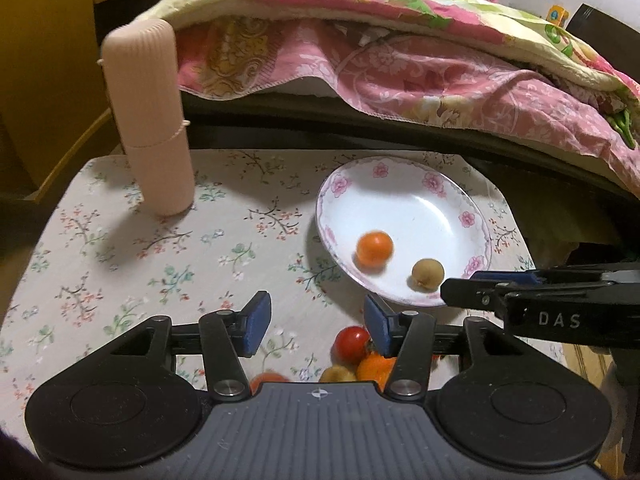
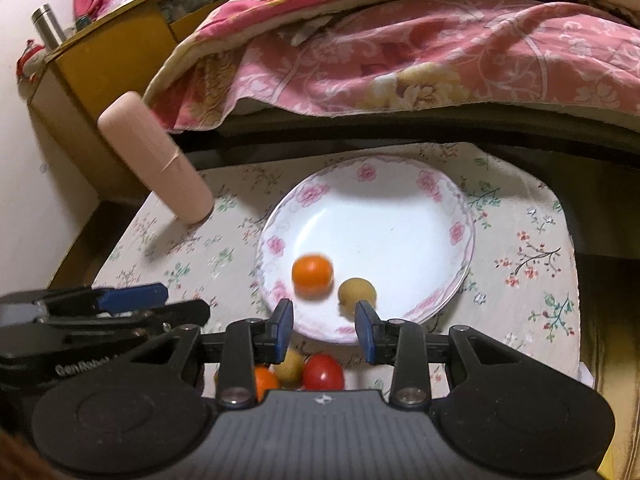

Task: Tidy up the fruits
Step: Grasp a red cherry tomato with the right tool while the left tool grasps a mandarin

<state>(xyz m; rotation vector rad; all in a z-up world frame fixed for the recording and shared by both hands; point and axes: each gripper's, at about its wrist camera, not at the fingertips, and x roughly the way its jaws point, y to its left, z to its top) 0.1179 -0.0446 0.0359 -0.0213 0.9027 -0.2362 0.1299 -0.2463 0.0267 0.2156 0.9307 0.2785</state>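
The right gripper (image 2: 324, 326) is spread wide and holds nothing, poised over the near rim of the white floral-edged plate (image 2: 400, 216). Just beyond its blue pads (image 2: 365, 330), a small orange round fruit (image 2: 312, 275) and a tan-brown round fruit (image 2: 357, 292) lie in the plate. The left gripper (image 1: 316, 328), likewise spread and empty, hovers above a cluster of red, orange and tan fruits (image 1: 352, 344) on the flowered tablecloth (image 1: 160, 264). A tall pink ribbed bottle (image 1: 148, 120) stands further back.
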